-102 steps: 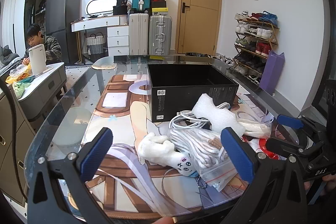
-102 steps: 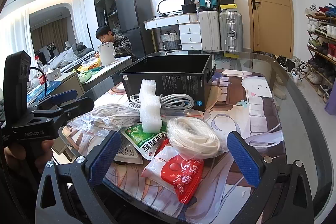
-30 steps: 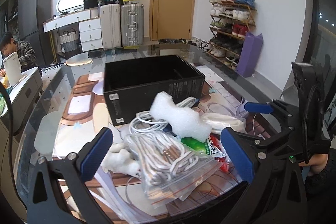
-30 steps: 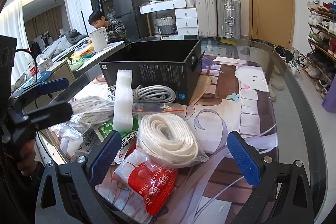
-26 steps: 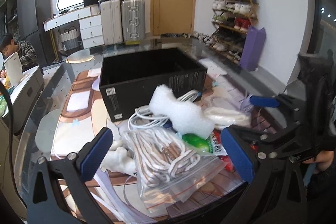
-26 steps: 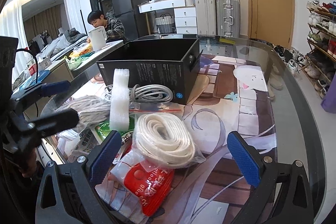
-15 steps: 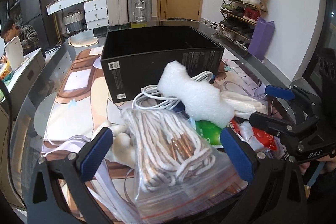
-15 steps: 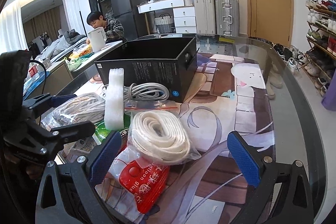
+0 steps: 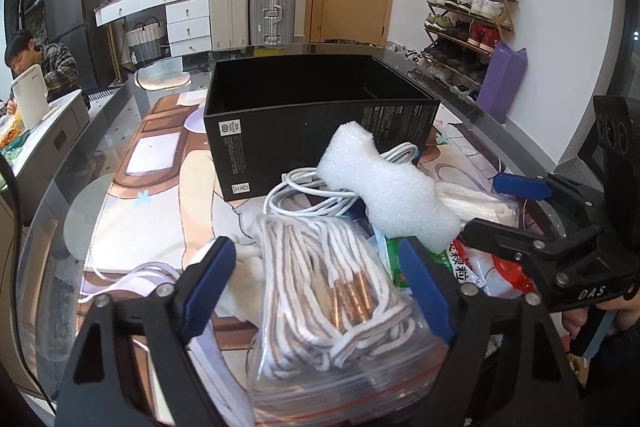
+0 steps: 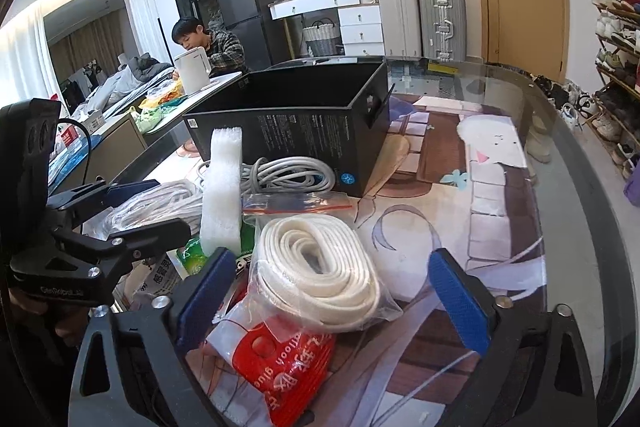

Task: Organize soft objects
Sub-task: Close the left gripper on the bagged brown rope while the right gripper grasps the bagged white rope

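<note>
A pile of soft things lies in front of an open black box (image 9: 320, 131) on the table. My left gripper (image 9: 316, 283) is open, its blue pads either side of a zip bag of striped cords (image 9: 332, 299). My right gripper (image 10: 332, 295) is open around a bagged coil of white rope (image 10: 320, 267), above a red balloon-glue pack (image 10: 288, 359). A white foam piece (image 9: 384, 195) rests on a white cable bundle (image 9: 308, 195); the foam (image 10: 222, 187) stands upright in the right wrist view. A white plush (image 9: 244, 287) lies partly hidden behind the left pad.
A green snack packet (image 9: 404, 259) sits under the foam. The black box (image 10: 296, 135) has a handle cut-out on its right side. The glass table edge (image 10: 592, 227) curves round at the right. A seated person (image 10: 208, 43) is at a side counter beyond the table.
My left gripper has moved forward and down over the zip bag of cords, which now sits between its pads. My right gripper has edged closer over the rope coil.
</note>
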A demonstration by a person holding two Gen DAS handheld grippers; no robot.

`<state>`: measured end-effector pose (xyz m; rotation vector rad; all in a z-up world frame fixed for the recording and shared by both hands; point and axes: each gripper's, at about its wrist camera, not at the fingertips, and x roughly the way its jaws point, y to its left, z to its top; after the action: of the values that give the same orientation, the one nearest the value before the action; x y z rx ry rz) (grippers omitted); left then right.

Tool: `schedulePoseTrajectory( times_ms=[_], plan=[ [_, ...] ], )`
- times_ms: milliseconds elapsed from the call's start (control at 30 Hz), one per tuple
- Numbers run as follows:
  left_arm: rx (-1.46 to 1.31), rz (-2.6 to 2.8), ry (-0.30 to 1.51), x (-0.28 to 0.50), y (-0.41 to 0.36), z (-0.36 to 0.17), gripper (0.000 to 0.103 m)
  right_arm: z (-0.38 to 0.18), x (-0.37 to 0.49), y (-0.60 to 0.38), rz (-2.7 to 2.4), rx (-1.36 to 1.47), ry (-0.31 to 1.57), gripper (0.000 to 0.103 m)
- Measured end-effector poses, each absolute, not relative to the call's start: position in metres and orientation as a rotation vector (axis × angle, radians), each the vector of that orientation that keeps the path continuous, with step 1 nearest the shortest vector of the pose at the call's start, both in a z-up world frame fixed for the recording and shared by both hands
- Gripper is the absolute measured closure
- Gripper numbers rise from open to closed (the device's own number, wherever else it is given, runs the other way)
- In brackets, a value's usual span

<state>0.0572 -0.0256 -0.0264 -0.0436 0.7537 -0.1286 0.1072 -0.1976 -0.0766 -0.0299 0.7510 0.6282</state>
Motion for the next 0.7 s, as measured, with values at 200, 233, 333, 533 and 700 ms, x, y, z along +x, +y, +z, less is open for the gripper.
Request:
schedulePoseTrajectory(
  times_ms=[200,233,333,533,700],
  plan=[
    [-0.034,-0.114,0.744,0.0570,-0.0248,-0.0282,0.045,-0.0811,0.1099,-0.1923,0.659,-0.027,0.764,0.018],
    [-0.034,-0.110,0.742,0.0567,-0.0244,-0.0281,0.047,-0.0815,0.1101,-0.1917,0.664,-0.026,0.764,0.021],
    [-0.045,-0.110,0.736,0.0565,-0.0219,-0.0277,0.054,-0.0828,0.1097,-0.1907,0.670,-0.026,0.767,0.022],
    [-0.069,-0.124,0.732,0.0554,-0.0182,-0.0251,0.056,-0.0831,0.1083,-0.1918,0.668,-0.014,0.769,0.023],
    [-0.074,-0.136,0.721,0.0533,-0.0177,-0.0219,0.057,-0.0848,0.1112,-0.1939,0.674,0.001,0.779,0.023]
  ],
)
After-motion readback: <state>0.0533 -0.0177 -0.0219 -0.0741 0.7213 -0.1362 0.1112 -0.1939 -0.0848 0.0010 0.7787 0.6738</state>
